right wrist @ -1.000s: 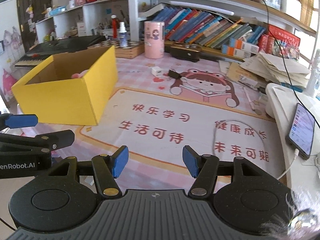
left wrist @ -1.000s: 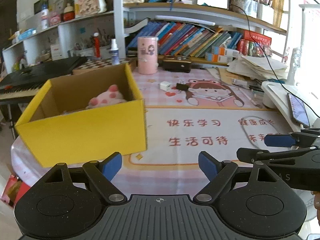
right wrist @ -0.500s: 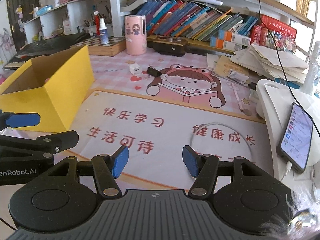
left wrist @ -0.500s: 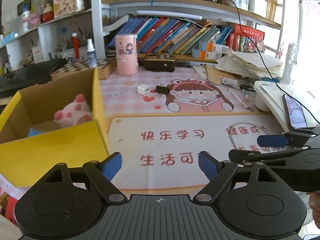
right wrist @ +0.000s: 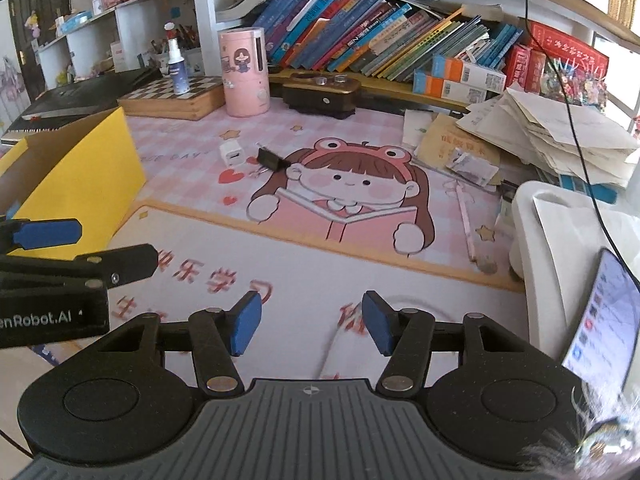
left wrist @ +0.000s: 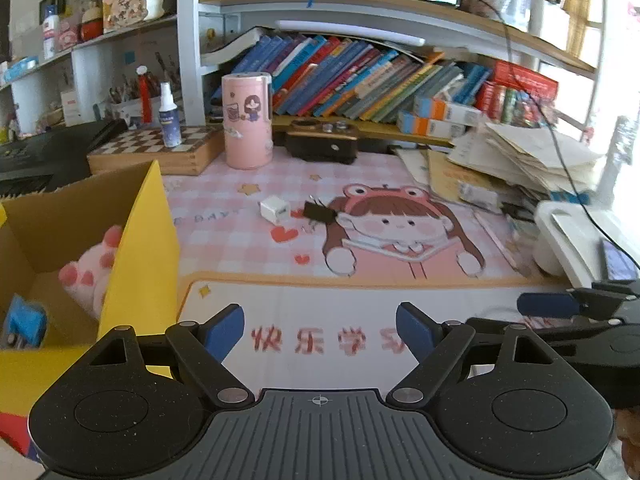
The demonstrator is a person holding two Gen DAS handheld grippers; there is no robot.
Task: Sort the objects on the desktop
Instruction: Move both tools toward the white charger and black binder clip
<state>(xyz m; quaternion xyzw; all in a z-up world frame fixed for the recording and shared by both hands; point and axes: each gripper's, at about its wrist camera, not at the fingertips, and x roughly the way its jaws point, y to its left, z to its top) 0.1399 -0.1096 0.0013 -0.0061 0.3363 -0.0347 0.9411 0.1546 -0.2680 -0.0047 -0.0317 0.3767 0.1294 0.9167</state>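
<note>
Your left gripper (left wrist: pixel 320 330) jaws wide and empty, your right gripper (right wrist: pixel 310 328) jaws closing on nothing, white charger cube (left wrist: pixel 273 209) beside black binder clip (left wrist: pixel 319 211) on the counter (left wrist: pixel 360 308), yellow box (left wrist: pixel 136 248) at left

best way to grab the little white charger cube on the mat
Grip the white charger cube across two opposite flat side faces, coming from above. It is a small blocky cube resting flat on the mat, so its parallel sides suit the jaws. The black binder clip lies close on its right, so probably set the jaws across the near and far faces to stay clear of it.
</note>
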